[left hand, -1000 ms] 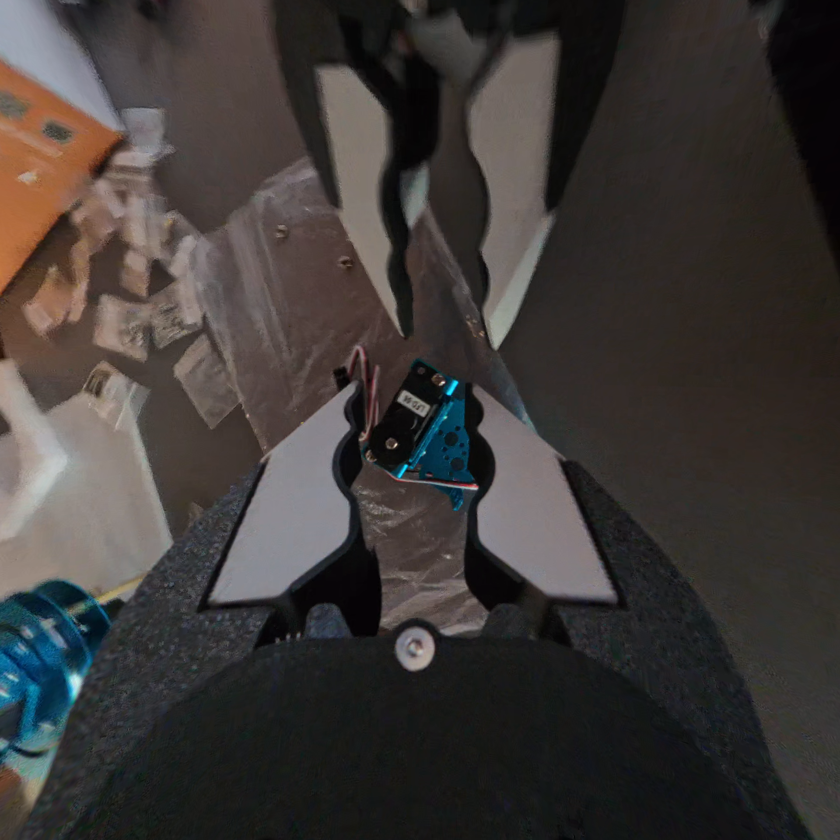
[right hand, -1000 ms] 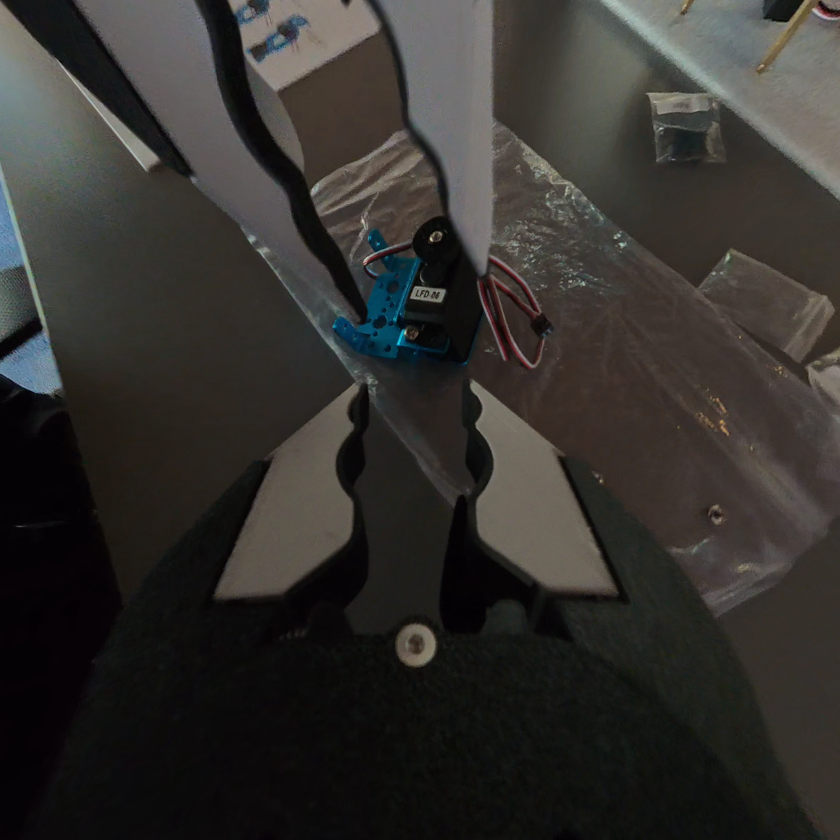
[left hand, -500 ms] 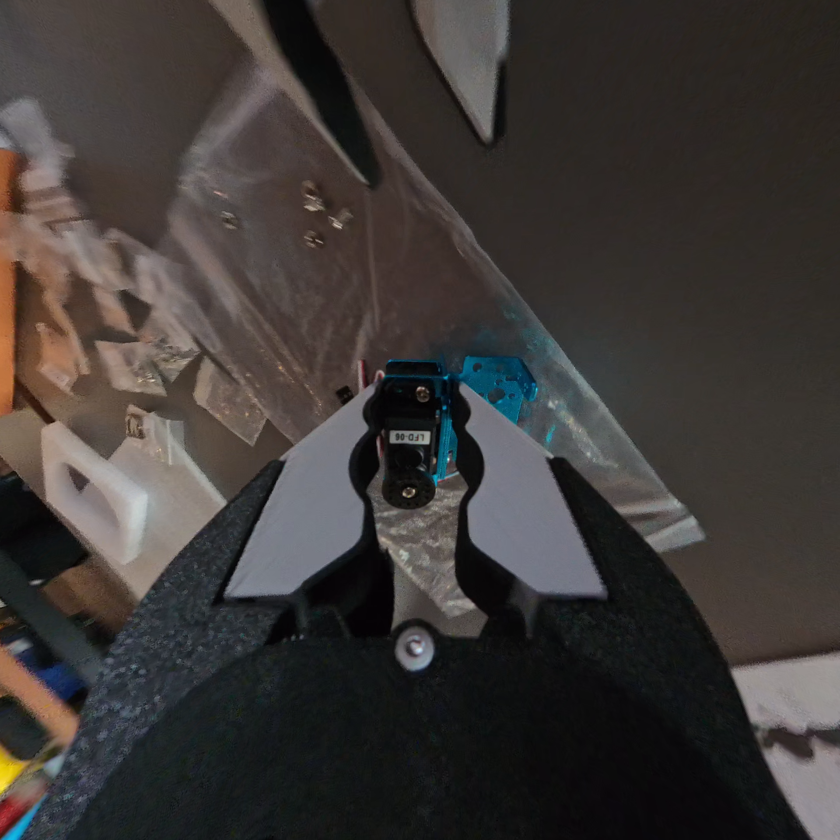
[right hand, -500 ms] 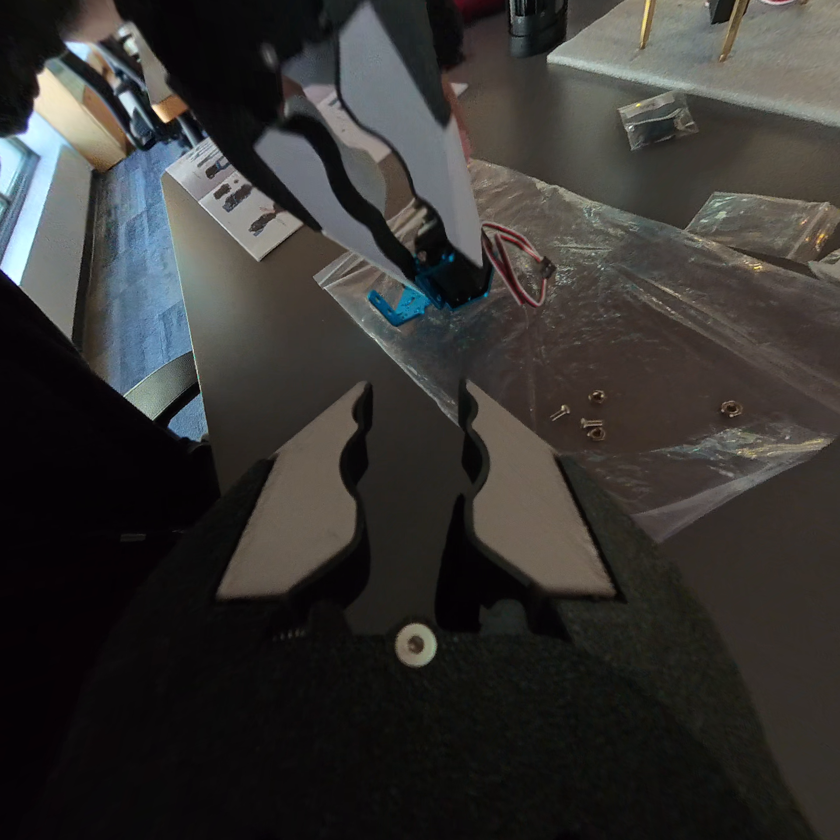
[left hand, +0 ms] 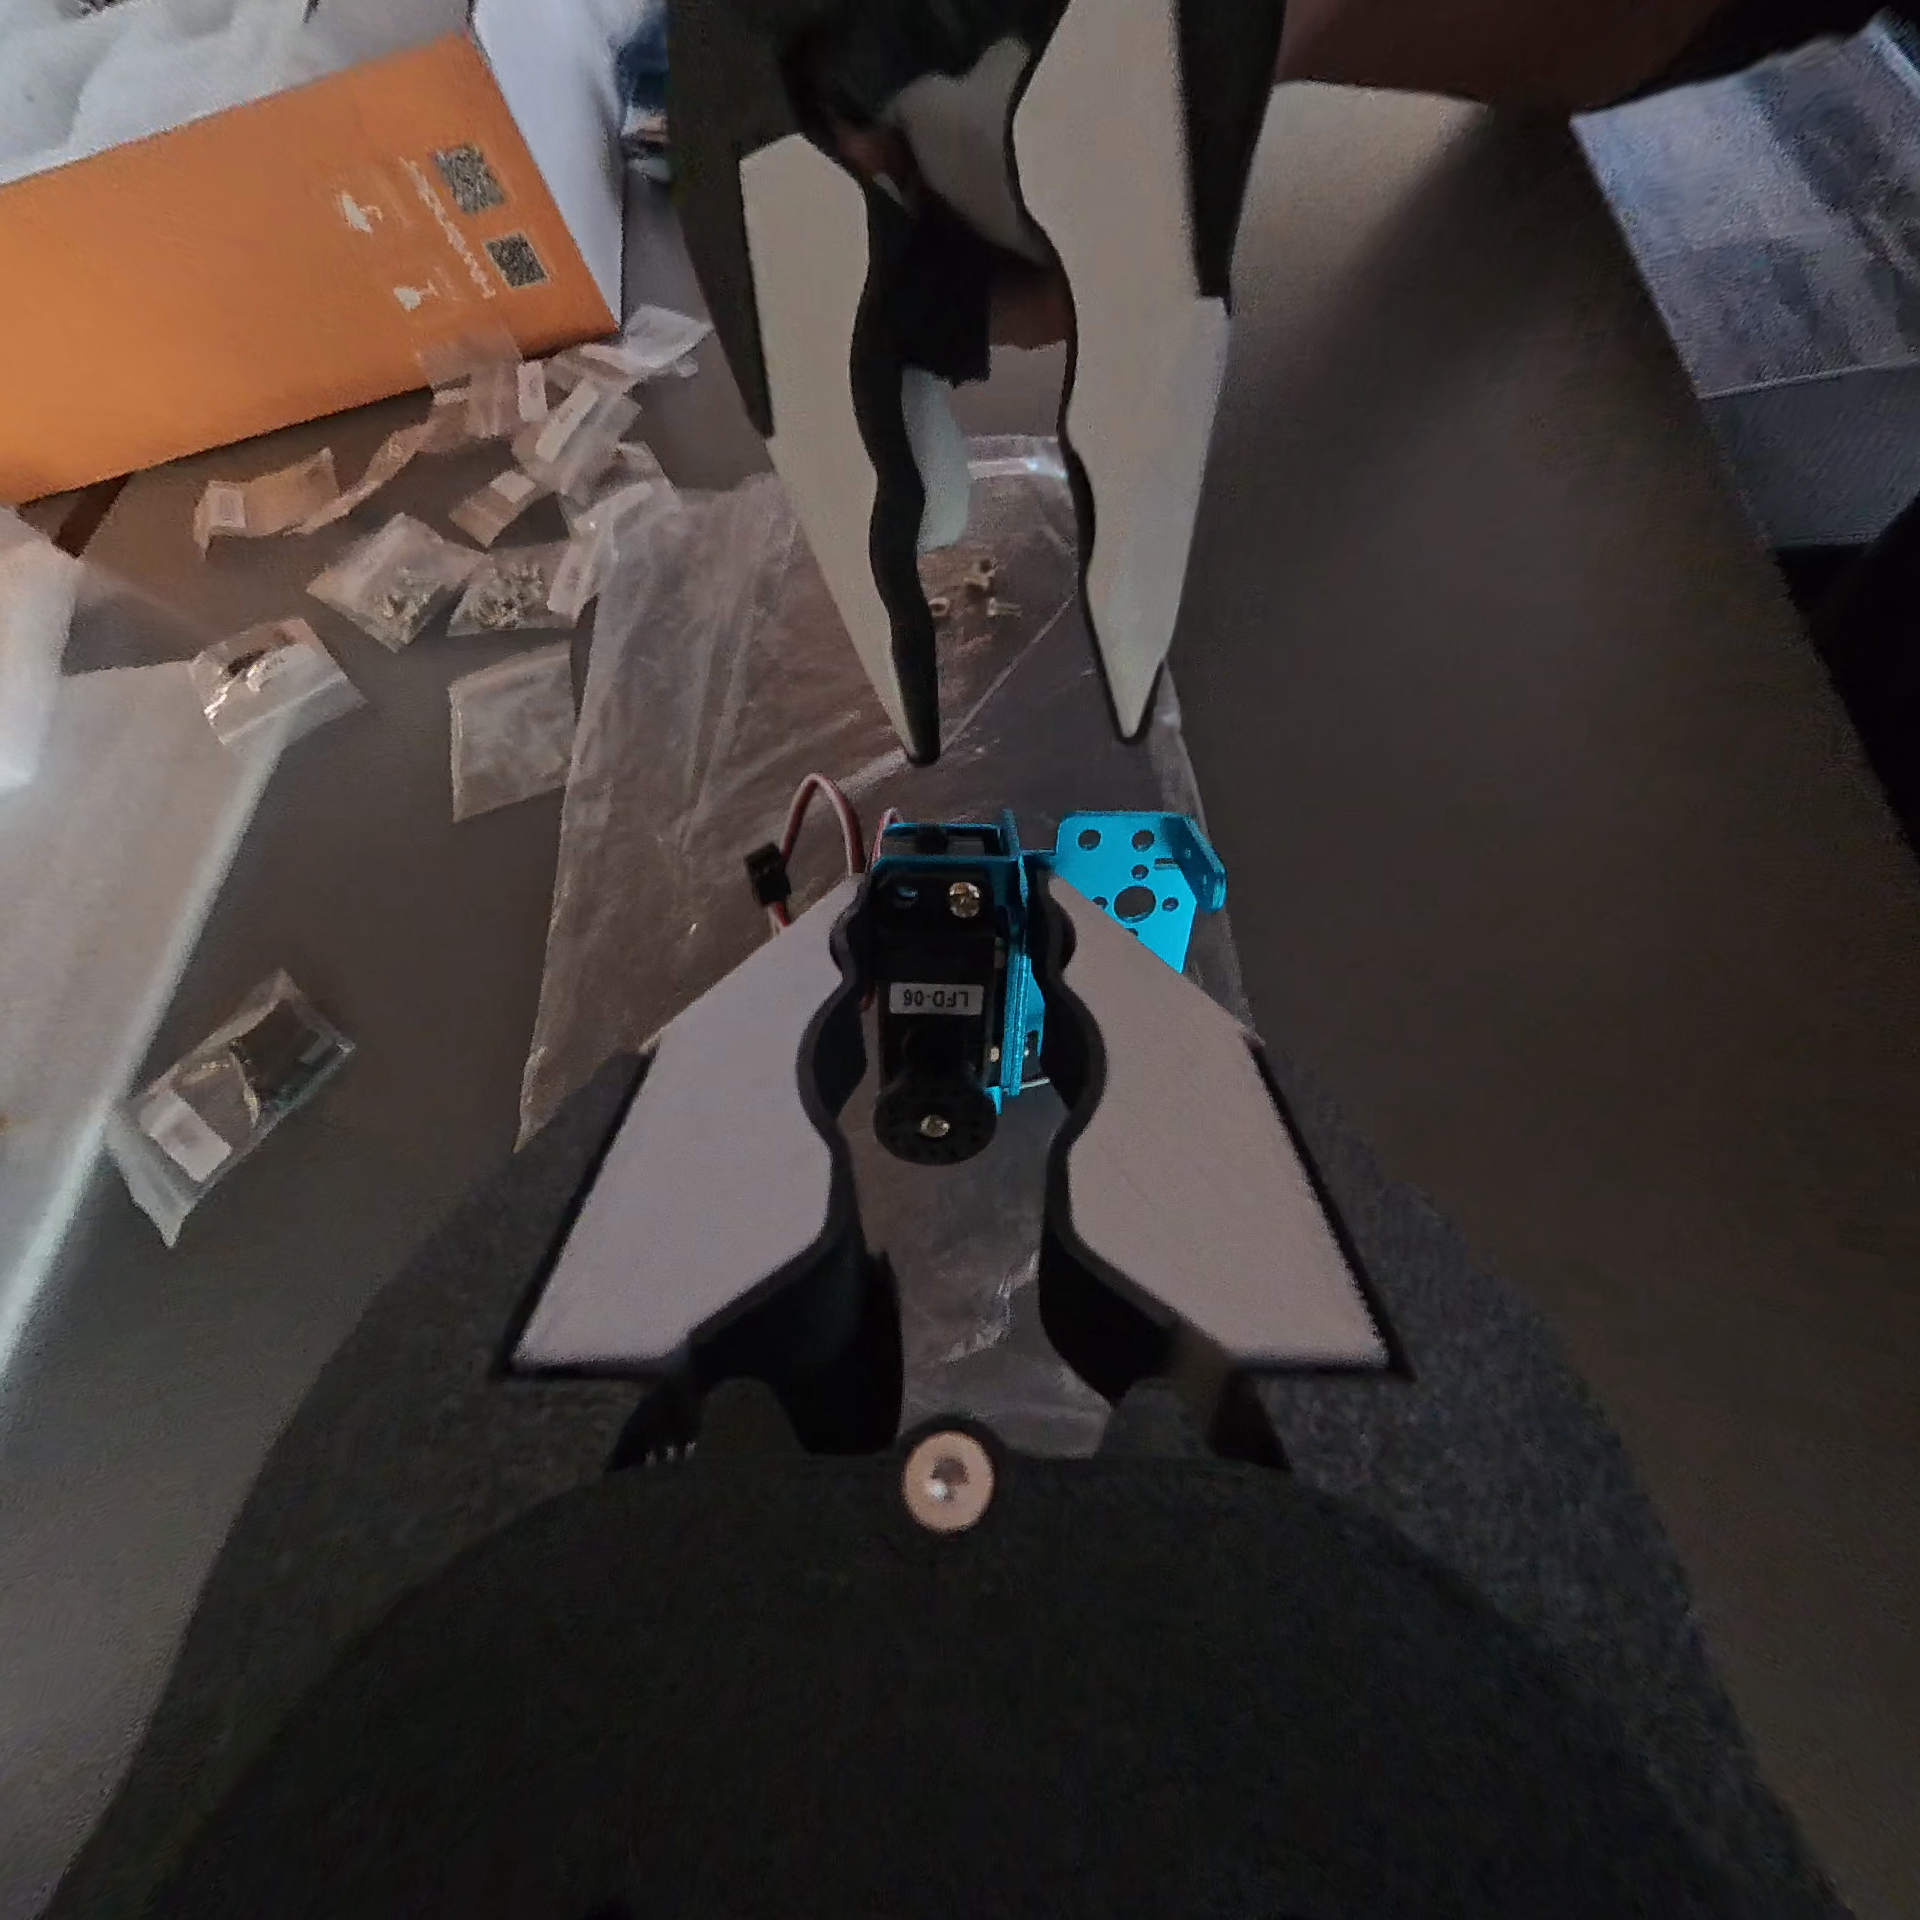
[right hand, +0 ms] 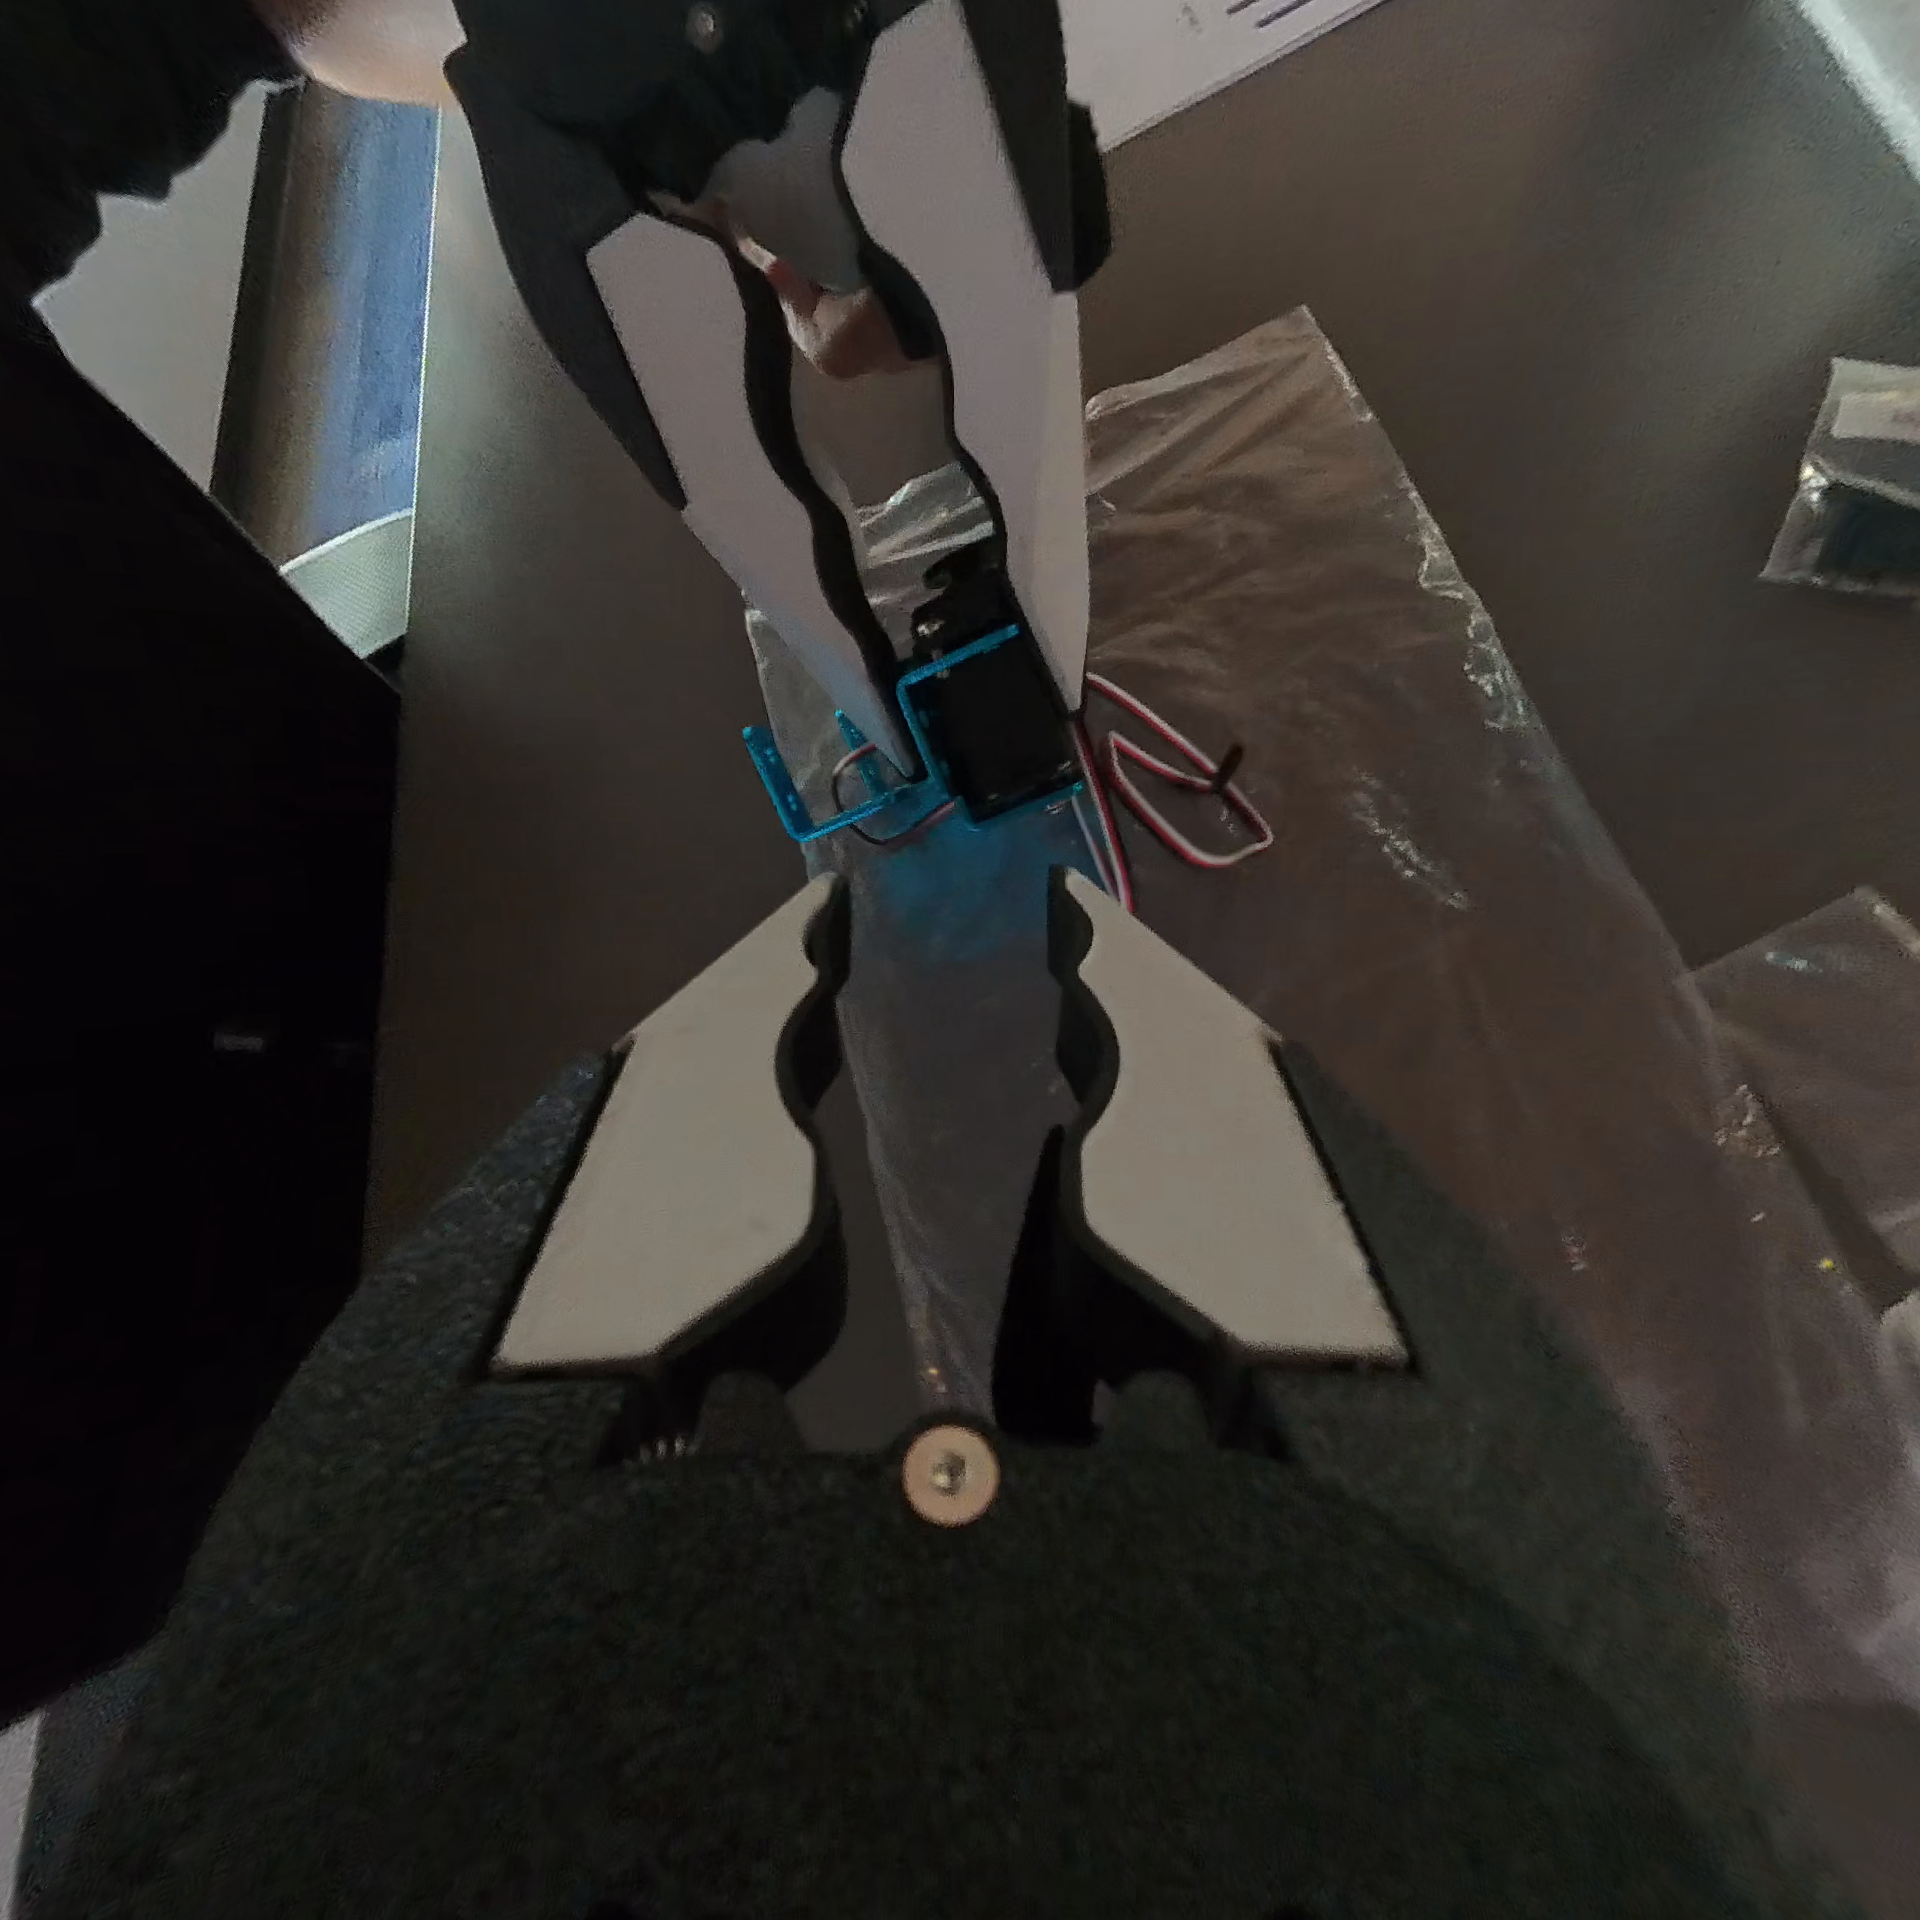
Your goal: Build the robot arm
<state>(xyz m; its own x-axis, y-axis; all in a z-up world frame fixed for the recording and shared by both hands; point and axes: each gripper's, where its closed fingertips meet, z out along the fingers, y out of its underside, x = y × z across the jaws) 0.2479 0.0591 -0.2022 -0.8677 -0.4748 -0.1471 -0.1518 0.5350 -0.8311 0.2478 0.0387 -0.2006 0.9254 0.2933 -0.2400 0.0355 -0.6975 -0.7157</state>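
- Gripping firmly, the left gripper (left hand: 951, 914) has its two white fingers closed in on the small black servo motor (left hand: 930, 997), which sits in a blue anodised metal bracket (left hand: 1138, 883); the servo fills the narrow gap between the tips.
- Just beyond those tips, the servo's red, white and dark lead (left hand: 821, 831) curls away to the left onto the clear plastic bag (left hand: 717, 665) spread flat on the dark tabletop (left hand: 1455, 831).
- Facing it, the right gripper (right hand: 945, 883) hangs with jaws parted and nothing between them, tips just short of the bracket.
- From the right wrist view the bracket's free blue end (right hand: 774, 769) juts out to the left of the left gripper's fingers, clear of any grip.
- Judging the hold: the pinch is best kept on the flat servo body, square and steady, so the bracket does not twist.
- Judging the risk: the loose lead is worth keeping out from between either pair of fingers.
- Off to the left gripper's left lie small clear parts packets (left hand: 509, 717) and an orange cardboard box (left hand: 260, 260).
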